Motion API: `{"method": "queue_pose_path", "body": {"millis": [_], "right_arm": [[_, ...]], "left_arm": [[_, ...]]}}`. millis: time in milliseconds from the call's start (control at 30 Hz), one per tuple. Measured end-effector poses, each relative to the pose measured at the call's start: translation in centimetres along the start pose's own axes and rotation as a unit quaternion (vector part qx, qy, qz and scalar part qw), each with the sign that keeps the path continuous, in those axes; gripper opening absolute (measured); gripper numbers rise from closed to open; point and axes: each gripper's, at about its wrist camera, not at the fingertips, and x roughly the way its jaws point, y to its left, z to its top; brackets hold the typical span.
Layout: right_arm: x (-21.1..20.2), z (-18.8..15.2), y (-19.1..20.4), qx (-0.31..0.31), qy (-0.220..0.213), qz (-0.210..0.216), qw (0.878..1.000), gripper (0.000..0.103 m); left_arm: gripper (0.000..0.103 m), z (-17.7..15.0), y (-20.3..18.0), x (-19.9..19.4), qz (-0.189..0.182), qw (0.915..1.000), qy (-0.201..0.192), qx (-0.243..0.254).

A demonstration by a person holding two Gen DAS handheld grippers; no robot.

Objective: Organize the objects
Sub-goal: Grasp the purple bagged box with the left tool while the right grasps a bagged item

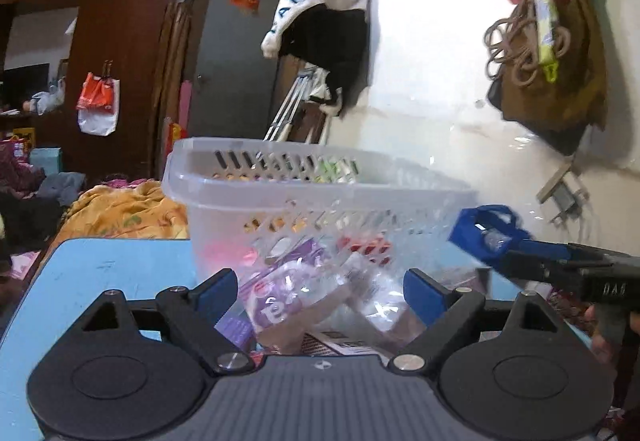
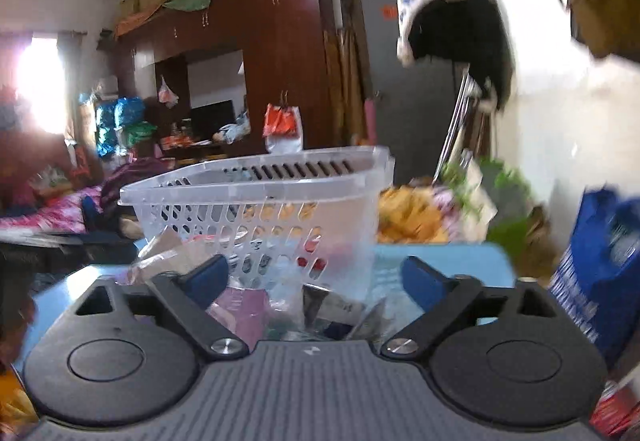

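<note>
A clear plastic basket (image 1: pixel 320 197) stands on a light blue table (image 1: pixel 108 273) and holds several colourful items. It also shows in the right wrist view (image 2: pixel 256 201). Loose clear and purple packets (image 1: pixel 296 297) lie on the table in front of it. My left gripper (image 1: pixel 320 293) is open, its jaws standing either side of these packets, nothing held. My right gripper (image 2: pixel 316 281) is open over a heap of packets (image 2: pixel 248 301) near the basket's corner. From the left wrist view, the right gripper's blue fingertips (image 1: pixel 486 231) reach in from the right beside the basket.
A blue bag (image 2: pixel 600 261) stands at the right of the table (image 2: pixel 440 261). A yellow blanket (image 1: pixel 124 209) lies on the bed beyond. Bags (image 1: pixel 548 41) and clothes (image 1: pixel 320 29) hang on the white wall. A dark wardrobe (image 1: pixel 116 41) stands behind.
</note>
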Motion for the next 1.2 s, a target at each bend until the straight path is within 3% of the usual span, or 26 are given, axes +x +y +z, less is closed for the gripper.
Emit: {"method": "queue_pose_path", "body": {"millis": [33, 100, 233, 300, 333, 367, 500, 867, 967, 1200], "right_arm": [[0.5, 0.0, -0.2, 0.001, 0.006, -0.004, 1.000, 0.083], [1.3, -0.2, -0.4, 0.010, 0.026, 0.002, 1.000, 0.062], [2.0, -0.5, 0.0, -0.008, 0.045, -0.006, 0.999, 0.053], [2.0, -0.6, 0.5, -0.019, 0.048, -0.009, 0.999, 0.043], [1.7, -0.9, 0.6, -0.021, 0.043, -0.012, 0.999, 0.043], [1.6, -0.9, 0.7, -0.023, 0.038, -0.016, 0.999, 0.035], [0.7, -0.9, 0.3, -0.014, 0.011, -0.021, 1.000, 0.034], [0.4, -0.9, 0.8, -0.025, -0.011, -0.027, 0.999, 0.034], [0.4, -0.9, 0.8, -0.024, -0.014, -0.026, 0.999, 0.034], [0.0, -1.1, 1.0, -0.027, -0.024, -0.024, 0.999, 0.034]], "left_arm": [[0.092, 0.0, 0.2, 0.3, 0.000, 1.0000, -0.001, -0.002], [0.092, -0.1, 0.7, 0.4, 0.004, 1.0000, -0.006, -0.004], [0.092, -0.3, 1.3, 1.0, 0.020, 0.9997, 0.005, -0.011], [0.092, -0.3, 1.4, 1.4, 0.022, 0.9996, 0.013, -0.014], [0.092, -0.3, 1.4, 1.6, 0.024, 0.9995, 0.017, -0.014], [0.092, -0.3, 1.5, 1.9, 0.024, 0.9994, 0.021, -0.015], [0.092, -0.6, 1.5, 2.7, 0.021, 0.9988, 0.040, -0.017], [0.089, -0.5, 0.5, 4.0, 0.032, 0.9978, 0.058, -0.002], [0.075, -0.6, 0.4, 3.6, 0.028, 0.9982, 0.053, 0.000], [0.075, -1.2, 0.5, 1.6, 0.022, 0.9997, -0.004, -0.001]]}}
